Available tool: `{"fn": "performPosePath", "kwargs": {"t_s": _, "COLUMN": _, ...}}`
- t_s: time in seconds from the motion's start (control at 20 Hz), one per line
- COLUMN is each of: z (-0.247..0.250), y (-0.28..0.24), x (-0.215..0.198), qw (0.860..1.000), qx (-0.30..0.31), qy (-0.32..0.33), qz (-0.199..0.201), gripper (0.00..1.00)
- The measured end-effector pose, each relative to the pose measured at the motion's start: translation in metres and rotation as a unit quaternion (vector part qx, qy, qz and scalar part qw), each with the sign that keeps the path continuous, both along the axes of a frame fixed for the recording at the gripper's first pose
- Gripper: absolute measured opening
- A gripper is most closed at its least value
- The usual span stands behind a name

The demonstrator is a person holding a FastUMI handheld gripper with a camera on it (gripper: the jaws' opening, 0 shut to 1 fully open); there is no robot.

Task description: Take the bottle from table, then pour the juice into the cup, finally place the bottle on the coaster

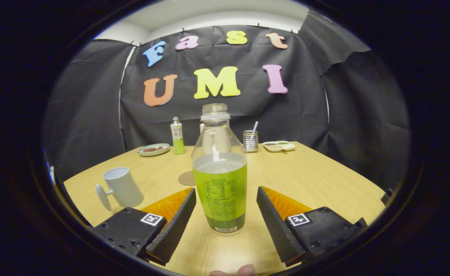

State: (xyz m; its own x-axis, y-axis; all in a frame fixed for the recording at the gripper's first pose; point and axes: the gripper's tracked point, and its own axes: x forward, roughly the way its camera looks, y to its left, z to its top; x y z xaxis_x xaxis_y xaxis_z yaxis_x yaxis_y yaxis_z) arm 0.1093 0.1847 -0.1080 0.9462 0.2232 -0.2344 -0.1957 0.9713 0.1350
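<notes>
Uncapped juice bottle [219,172] stands upright on a wooden table [309,176], between the spread fingers of the gripper [226,207], untouched.

It is about half full of pale liquid. A white mug [122,187] stands to the left; a round coaster [187,178] lies just behind the bottle.

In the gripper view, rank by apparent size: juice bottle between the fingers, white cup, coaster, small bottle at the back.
1. Juice bottle, uncapped, between the open fingers and nearest the camera, which inflates it.
2. White cup.
3. Small bottle and coaster: unranked; the coaster is partly hidden.
</notes>
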Motion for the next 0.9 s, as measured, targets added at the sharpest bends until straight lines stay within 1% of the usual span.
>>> {"fn": "performPosePath", "kwargs": {"t_s": 0.2, "z": 0.001, "y": 0.008, "x": 0.013, "qw": 1.0, "qx": -0.009, "qy": 0.001, "qz": 0.002, "gripper": 1.0}}
{"fn": "performPosePath", "kwargs": {"t_s": 0.3, "z": 0.0, "y": 0.01, "x": 0.018, "qw": 1.0, "qx": -0.003, "qy": 0.005, "qz": 0.0, "gripper": 0.99}}
{"fn": "performPosePath", "kwargs": {"t_s": 0.45, "z": 0.002, "y": 0.012, "x": 0.02, "qw": 1.0, "qx": -0.001, "qy": 0.004, "qz": 0.0, "gripper": 0.91}}
{"fn": "performPosePath", "kwargs": {"t_s": 0.6, "z": 0.002, "y": 0.017, "x": 0.02, "qw": 1.0, "qx": 0.002, "qy": 0.01, "qz": 0.014, "gripper": 0.82}}
{"fn": "performPosePath", "kwargs": {"t_s": 0.75, "z": 0.007, "y": 0.024, "x": 0.017, "qw": 0.999, "qx": -0.026, "qy": 0.019, "qz": 0.033, "gripper": 0.77}}
{"fn": "performPosePath", "kwargs": {"t_s": 0.9, "z": 0.017, "y": 0.032, "x": 0.017, "qw": 0.996, "qx": -0.07, "qy": 0.009, "qz": 0.046, "gripper": 0.75}}
